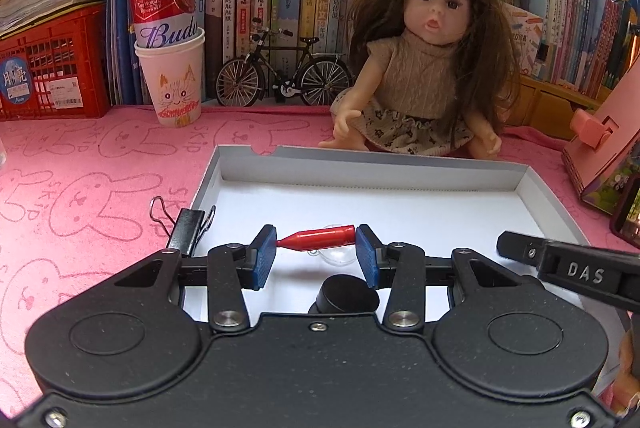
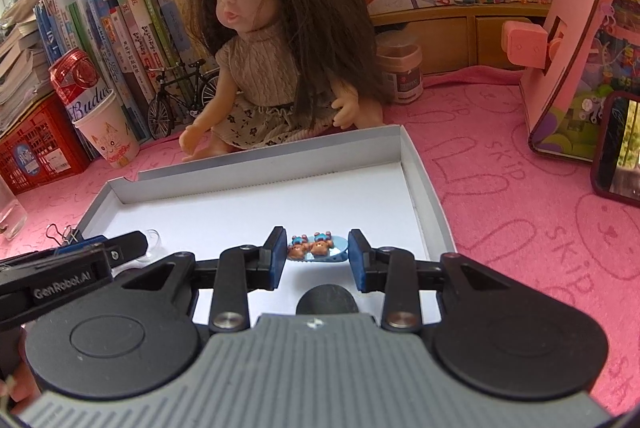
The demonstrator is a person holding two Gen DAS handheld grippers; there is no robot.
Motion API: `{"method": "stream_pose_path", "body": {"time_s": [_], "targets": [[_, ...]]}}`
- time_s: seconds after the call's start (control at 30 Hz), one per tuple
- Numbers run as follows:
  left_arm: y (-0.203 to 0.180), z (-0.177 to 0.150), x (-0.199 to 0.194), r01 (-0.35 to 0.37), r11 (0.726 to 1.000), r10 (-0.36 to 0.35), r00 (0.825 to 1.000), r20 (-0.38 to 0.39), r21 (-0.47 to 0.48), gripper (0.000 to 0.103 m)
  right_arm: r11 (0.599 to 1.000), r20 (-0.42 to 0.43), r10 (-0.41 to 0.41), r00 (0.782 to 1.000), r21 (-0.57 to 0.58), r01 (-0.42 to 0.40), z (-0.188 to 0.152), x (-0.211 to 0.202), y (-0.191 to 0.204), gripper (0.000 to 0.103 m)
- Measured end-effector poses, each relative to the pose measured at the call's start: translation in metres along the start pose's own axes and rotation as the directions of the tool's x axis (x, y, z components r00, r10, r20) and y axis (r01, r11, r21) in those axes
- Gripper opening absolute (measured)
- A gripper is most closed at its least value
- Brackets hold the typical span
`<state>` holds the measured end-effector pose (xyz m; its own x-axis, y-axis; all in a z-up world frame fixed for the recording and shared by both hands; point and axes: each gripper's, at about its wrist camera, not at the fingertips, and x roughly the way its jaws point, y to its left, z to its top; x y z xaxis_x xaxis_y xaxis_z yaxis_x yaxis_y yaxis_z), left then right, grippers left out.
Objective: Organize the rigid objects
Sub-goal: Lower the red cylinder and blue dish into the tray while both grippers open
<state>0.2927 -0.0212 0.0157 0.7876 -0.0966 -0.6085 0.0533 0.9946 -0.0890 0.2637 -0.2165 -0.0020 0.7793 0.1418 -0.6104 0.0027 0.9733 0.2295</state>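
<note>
Surface is a pink cloth (image 1: 92, 163) with bunny outlines printed all over it. Sitting on it: a shallow white box tray (image 1: 532, 179) in the middle, a black binder clip (image 1: 186, 228) touching its near-left edge, and a doll (image 1: 424, 67) just behind the far wall. Far left there's a paper cup (image 1: 176, 79), a model bicycle (image 1: 280, 75) and a red crate (image 1: 52, 67). Far right, a small jar (image 2: 402, 71), maybe plastic.

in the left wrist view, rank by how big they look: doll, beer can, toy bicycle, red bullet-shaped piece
1. doll
2. toy bicycle
3. beer can, partly hidden in its paper cup
4. red bullet-shaped piece, smallest despite being nearest the camera
</note>
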Motion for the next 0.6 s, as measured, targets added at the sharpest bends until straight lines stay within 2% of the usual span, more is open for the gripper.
{"method": "stream_pose_path", "body": {"time_s": [0.6], "targets": [[0.0025, 0.001, 0.0085, -0.022, 1.0, 0.021, 0.998, -0.051, -0.014, 0.041, 1.0, -0.009, -0.012, 1.0, -0.02, 0.012, -0.0016, 0.0035, 0.0013, 0.04]]}}
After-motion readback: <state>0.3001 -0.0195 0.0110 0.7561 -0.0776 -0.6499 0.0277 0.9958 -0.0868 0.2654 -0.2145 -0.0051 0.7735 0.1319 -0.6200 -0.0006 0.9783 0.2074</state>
